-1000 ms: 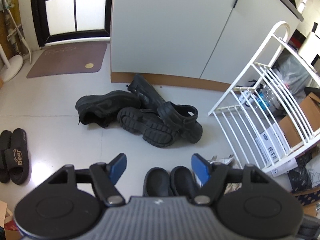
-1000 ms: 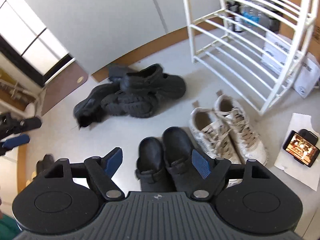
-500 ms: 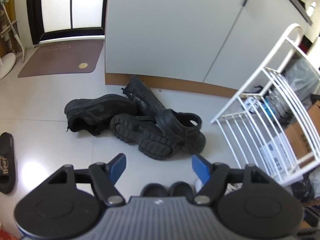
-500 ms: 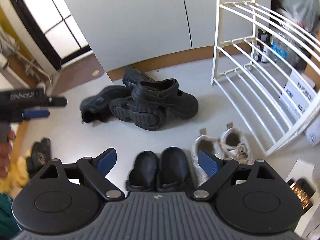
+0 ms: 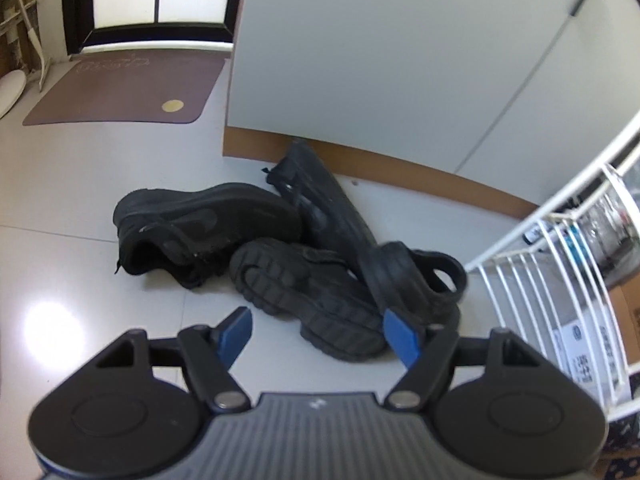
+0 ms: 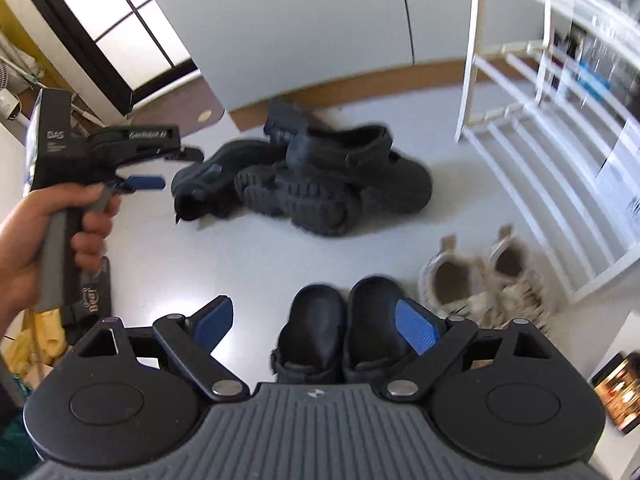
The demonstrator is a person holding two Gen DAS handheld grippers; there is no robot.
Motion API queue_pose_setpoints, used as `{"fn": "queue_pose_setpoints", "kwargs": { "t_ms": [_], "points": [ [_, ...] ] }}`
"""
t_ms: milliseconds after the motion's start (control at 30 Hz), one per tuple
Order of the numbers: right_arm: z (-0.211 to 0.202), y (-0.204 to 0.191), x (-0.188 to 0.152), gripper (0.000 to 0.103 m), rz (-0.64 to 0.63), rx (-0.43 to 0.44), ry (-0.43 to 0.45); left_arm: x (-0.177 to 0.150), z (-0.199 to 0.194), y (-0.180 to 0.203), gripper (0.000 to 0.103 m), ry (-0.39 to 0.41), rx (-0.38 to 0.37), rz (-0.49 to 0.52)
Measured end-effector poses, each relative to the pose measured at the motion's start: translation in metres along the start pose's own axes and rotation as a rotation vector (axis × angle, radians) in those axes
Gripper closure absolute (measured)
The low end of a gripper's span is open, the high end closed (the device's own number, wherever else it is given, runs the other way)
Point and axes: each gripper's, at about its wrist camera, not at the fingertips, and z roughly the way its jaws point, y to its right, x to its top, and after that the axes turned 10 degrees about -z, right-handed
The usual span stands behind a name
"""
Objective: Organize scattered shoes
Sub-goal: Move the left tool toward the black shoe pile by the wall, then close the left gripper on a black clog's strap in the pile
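On the white tiled floor (image 5: 80, 240) against the cabinet, black chunky-soled rubber clogs (image 5: 312, 300) and a black leather sneaker (image 5: 200, 224) are lying heaped while my left claw (image 5: 318, 334) and right claw (image 6: 314, 322) are hovering wide open and empty; they look light and flexible, best pinched at a heel rim.

- We see the white rack (image 5: 560, 264) cut off at the right edge.
- The beige sneakers (image 6: 484, 284) blur.
- Our gripper body hides the black clogs' (image 6: 340, 320) heels.
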Motion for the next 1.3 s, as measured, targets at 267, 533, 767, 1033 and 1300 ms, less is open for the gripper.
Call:
{"fn": "queue_pose_setpoints", "kwargs": {
  "t_ms": [267, 533, 767, 1033, 1300],
  "points": [
    [0.053, 0.006, -0.004, 0.011, -0.085, 0.003, -0.030, 0.024, 0.070, 0.003, 0.028, -0.017, 0.006, 0.091],
    [0.100, 0.019, -0.017, 0.011, -0.138, -0.009, 0.020, 0.032, 0.112, 0.010, 0.029, -0.011, -0.040, 0.110],
    [0.123, 0.034, -0.029, 0.011, -0.089, 0.039, 0.099, 0.044, 0.133, 0.007, 0.031, 0.015, -0.060, 0.121],
    [0.149, 0.046, -0.036, 0.011, -0.029, 0.079, 0.070, 0.057, 0.106, 0.088, 0.025, 0.008, -0.197, 0.225],
    [0.154, 0.058, -0.045, 0.011, 0.014, 0.083, 0.064, 0.025, 0.124, 0.147, 0.025, -0.067, -0.230, 0.317]
  ]
}}
